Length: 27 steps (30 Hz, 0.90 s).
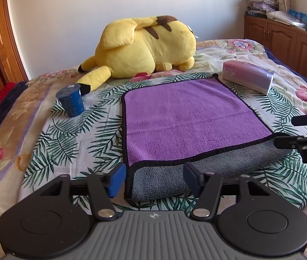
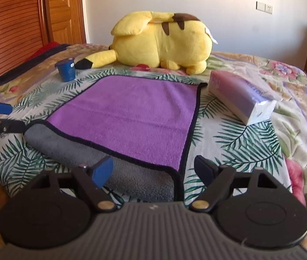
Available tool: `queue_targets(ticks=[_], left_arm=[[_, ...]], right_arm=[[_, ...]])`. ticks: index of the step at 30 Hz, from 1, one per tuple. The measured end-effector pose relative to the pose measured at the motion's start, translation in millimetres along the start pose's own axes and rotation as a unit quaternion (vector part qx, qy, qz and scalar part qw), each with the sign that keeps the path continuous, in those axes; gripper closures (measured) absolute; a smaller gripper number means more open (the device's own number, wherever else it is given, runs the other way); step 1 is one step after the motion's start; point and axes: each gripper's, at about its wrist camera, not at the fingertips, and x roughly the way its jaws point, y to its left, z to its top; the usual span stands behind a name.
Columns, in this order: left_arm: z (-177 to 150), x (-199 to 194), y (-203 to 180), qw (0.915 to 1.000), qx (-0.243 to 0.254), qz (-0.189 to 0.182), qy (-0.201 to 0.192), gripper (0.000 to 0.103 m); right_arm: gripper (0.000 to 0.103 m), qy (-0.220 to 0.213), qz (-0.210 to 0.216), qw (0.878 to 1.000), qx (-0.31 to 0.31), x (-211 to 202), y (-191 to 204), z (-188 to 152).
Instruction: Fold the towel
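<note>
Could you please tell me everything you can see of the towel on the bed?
The towel is a plush, fleecy rectangle, purple on one face and grey on the other, edged in black binding. It lies on the palm-leaf bedspread, folded once, so the purple layer lies over grey that bulges out at the near fold. Both grippers, left and right, are open at its near corners, gripping nothing.

I'm making out "DA" only, white letters on my right gripper (image 1: 305, 130), right of my left jaws.
</note>
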Motion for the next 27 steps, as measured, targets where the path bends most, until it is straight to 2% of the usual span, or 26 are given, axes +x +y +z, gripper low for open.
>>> queue_targets(ticks=[7, 11, 16, 23, 27], left_arm=[[-2, 23, 11, 0.9996, -0.011, 0.000, 0.024, 0.076], [-4, 32, 20, 0.9992, -0.023, 0.006, 0.032, 0.078], [-4, 40, 28, 0.9982, -0.043, -0.007, 0.041, 0.080], [-6, 44, 28, 0.9978, -0.044, -0.015, 0.047, 0.095], [-7, 43, 26, 0.9982, -0.040, -0.015, 0.043, 0.099]], right_arm=[[0.026, 0.017, 0.008, 1.000, 0.007, 12, -6, 0], [0.027, 0.026, 0.010, 1.000, 0.012, 16, -10, -1], [0.027, 0.036, 0.012, 0.999, 0.019, 20, -14, -2], [0.032, 0.051, 0.022, 0.998, 0.034, 24, -19, -3], [0.035, 0.062, 0.030, 0.997, 0.041, 26, -19, -5]])
